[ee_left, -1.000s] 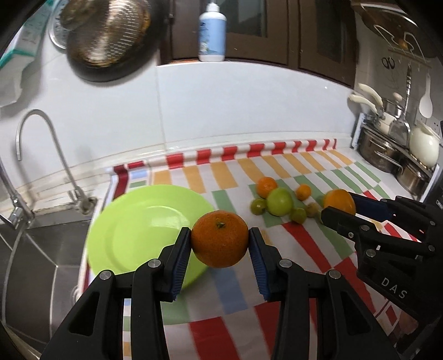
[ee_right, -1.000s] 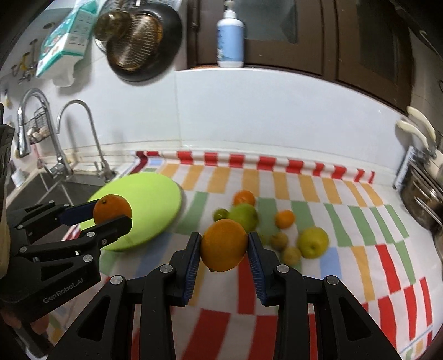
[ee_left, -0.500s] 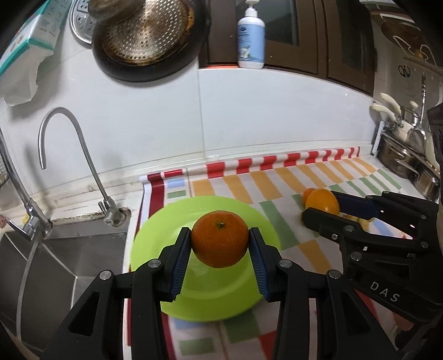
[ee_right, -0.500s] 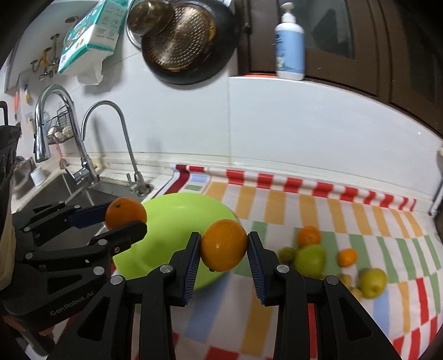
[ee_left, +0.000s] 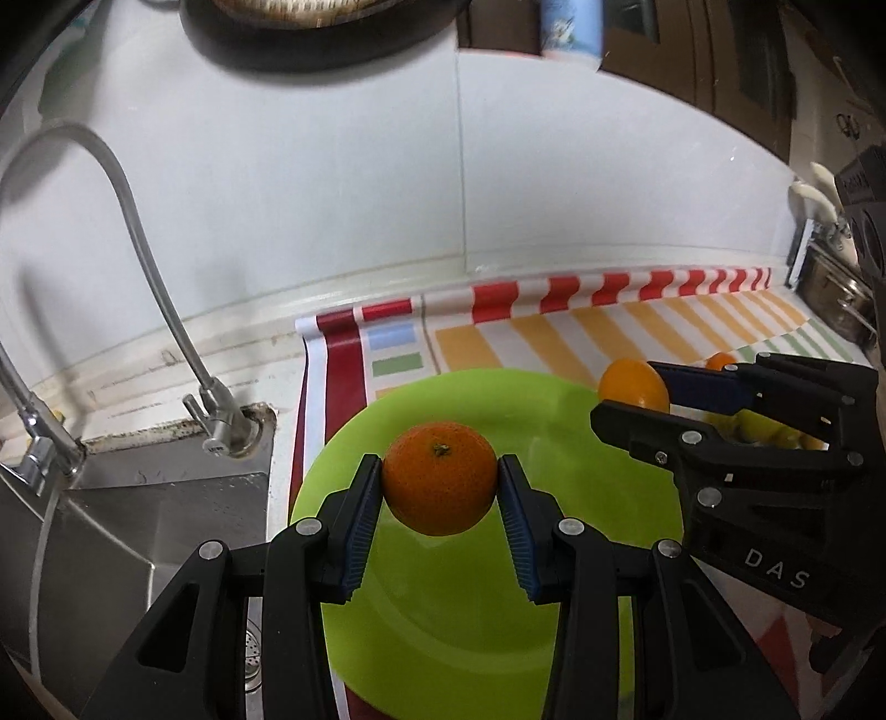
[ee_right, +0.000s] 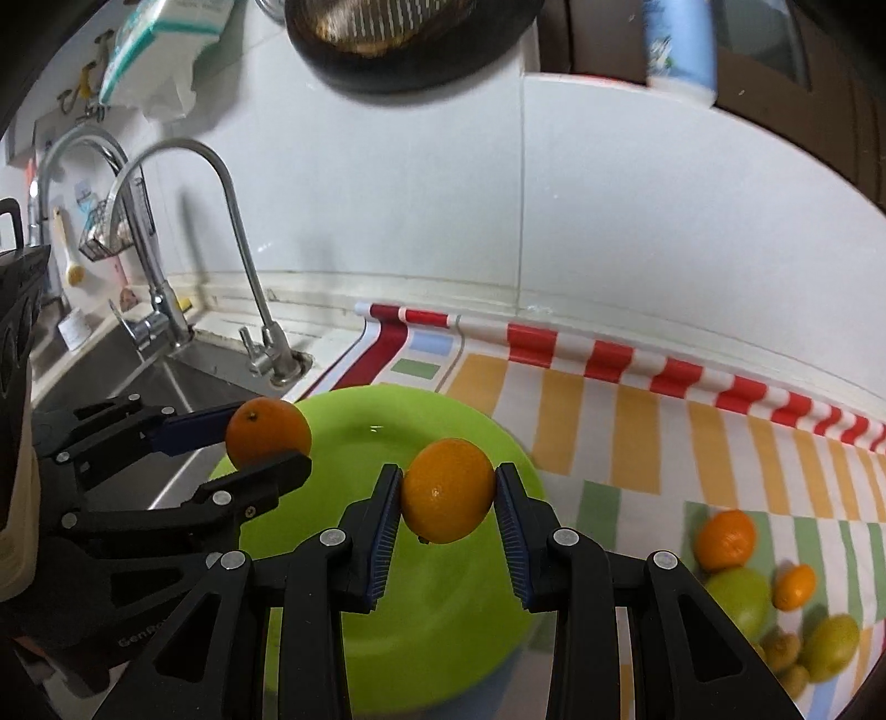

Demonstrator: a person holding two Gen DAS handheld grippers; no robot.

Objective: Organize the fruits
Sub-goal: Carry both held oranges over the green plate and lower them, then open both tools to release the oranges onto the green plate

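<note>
My left gripper point(ee_left: 440, 487) is shut on a dark orange tangerine point(ee_left: 440, 479) and holds it above the lime-green plate point(ee_left: 459, 626). My right gripper point(ee_right: 447, 493) is shut on a lighter orange point(ee_right: 447, 490), above the same plate point(ee_right: 443, 626), to the right of the left gripper. The right gripper's orange also shows in the left wrist view point(ee_left: 631, 384). The left gripper's tangerine also shows in the right wrist view point(ee_right: 268, 432). More fruit lies on the striped cloth at the right: an orange point(ee_right: 725, 540), a green apple point(ee_right: 739, 601), a small tangerine point(ee_right: 794, 586) and others.
A steel sink point(ee_left: 127, 531) with a curved tap point(ee_left: 144, 266) lies just left of the plate. The white tiled wall point(ee_left: 454, 183) stands close behind. Steel pots point(ee_left: 836, 293) stand at the far right. A dark pan point(ee_right: 410, 50) hangs overhead.
Both grippers have moved left and forward with their fruit, from over the striped cloth to over the green plate. The fruit pile now lies to the right.
</note>
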